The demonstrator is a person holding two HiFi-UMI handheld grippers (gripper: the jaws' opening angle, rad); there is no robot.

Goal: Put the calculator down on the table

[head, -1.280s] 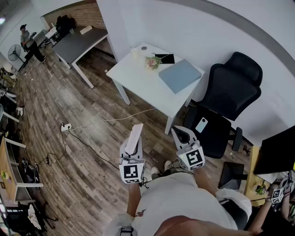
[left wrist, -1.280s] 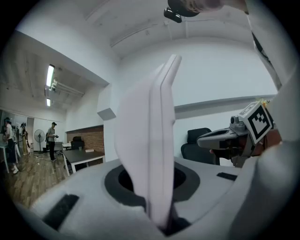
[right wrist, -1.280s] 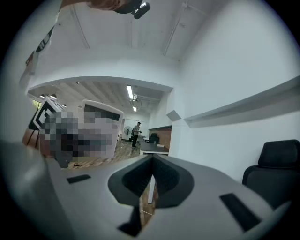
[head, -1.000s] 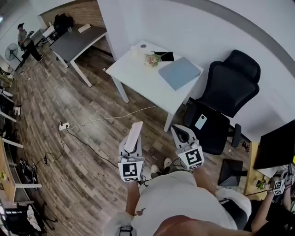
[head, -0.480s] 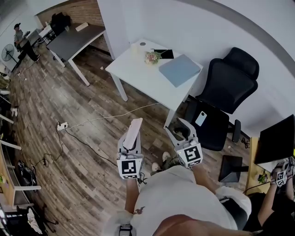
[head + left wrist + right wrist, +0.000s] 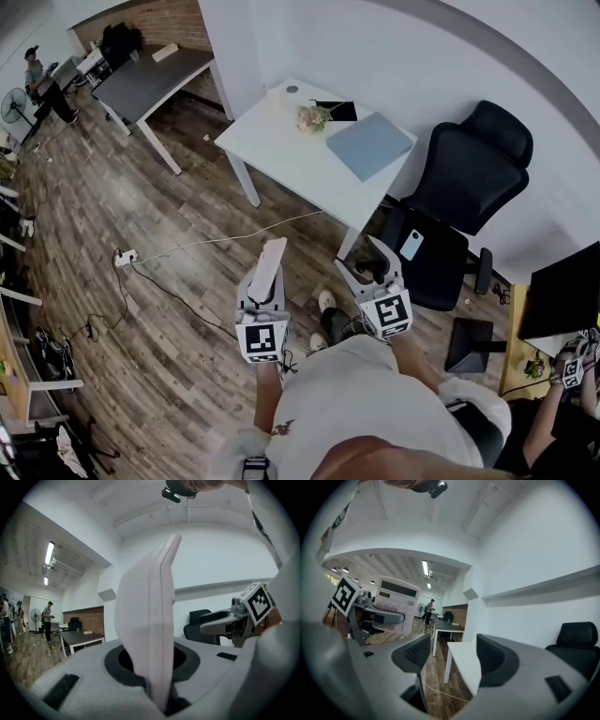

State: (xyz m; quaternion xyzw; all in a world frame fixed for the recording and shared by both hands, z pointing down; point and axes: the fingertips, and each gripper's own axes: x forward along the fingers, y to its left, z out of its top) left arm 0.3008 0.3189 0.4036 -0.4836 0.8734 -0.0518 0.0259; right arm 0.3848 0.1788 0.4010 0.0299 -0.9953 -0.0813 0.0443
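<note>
A pale calculator (image 6: 272, 258) stands on edge in my left gripper (image 6: 263, 289), which is shut on its lower part. The left gripper view shows it edge-on (image 6: 149, 620), pinched between the pads (image 6: 183, 660). From the right gripper view its keys and display (image 6: 396, 604) face me at the left. My right gripper (image 6: 367, 267) is beside it at the right; its jaws are opening with nothing between them (image 6: 450, 656). The white table (image 6: 281, 150) lies ahead of both grippers, and its near corner (image 6: 464, 660) shows between the right jaws.
On the white table lie a grey-blue folder (image 6: 370, 143), a small bunch of flowers (image 6: 309, 117) and a black item (image 6: 337, 112). A black office chair (image 6: 469, 183) with a phone (image 6: 410, 246) stands right. A cable (image 6: 216, 246) crosses the wooden floor. A dark table (image 6: 150, 80) is far left.
The right gripper's jaws have gone from shut to wide apart. Both grippers have shifted a little towards the white table, the calculator still in the left one.
</note>
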